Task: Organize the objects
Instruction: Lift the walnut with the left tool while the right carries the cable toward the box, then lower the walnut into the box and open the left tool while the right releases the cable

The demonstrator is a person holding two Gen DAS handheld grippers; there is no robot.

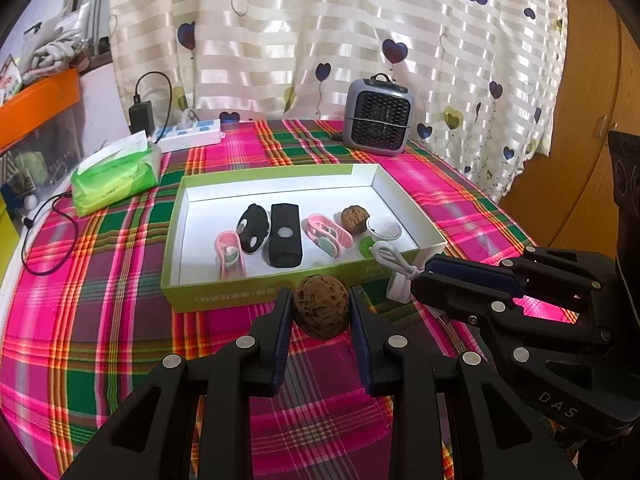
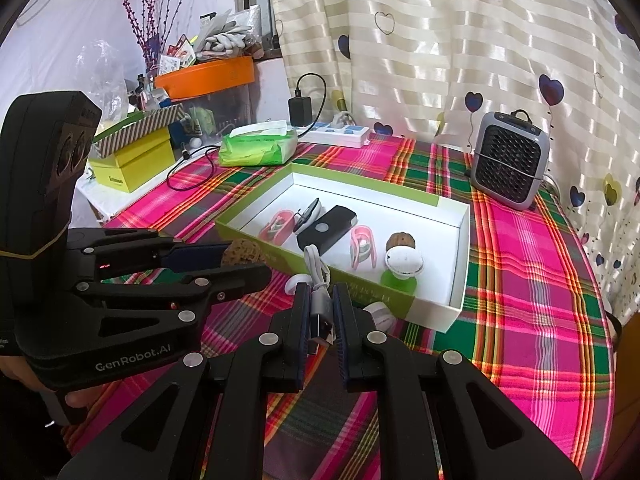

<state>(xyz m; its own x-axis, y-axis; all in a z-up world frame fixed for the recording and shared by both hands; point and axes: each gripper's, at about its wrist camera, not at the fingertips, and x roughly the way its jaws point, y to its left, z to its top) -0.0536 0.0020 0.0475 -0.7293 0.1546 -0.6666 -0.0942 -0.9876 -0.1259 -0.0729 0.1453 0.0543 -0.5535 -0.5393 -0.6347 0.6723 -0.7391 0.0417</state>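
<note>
Now the left gripper holds a brown walnut between its jaws, just above the plaid cloth near the desk's front edge and just outside the front wall of the green box. The right gripper has its jaws closed on a white cable by its plug end, the looped cord rising over the same front wall near the box's right corner.

Inside the box, along the front wall, lie a pink clip, a black mouse, a black power bank, a second pink clip, a second walnut and a round white cup, with a green disc just in front of the cup. Two small white round objects rest on the cloth close to the box's front wall; what they are cannot be told.

Toward the desk's back edge stand a grey heater at the right, a white power strip with a black charger at the left, and a green tissue pack near the left edge. A striped curtain with hearts hangs behind the desk.
</note>
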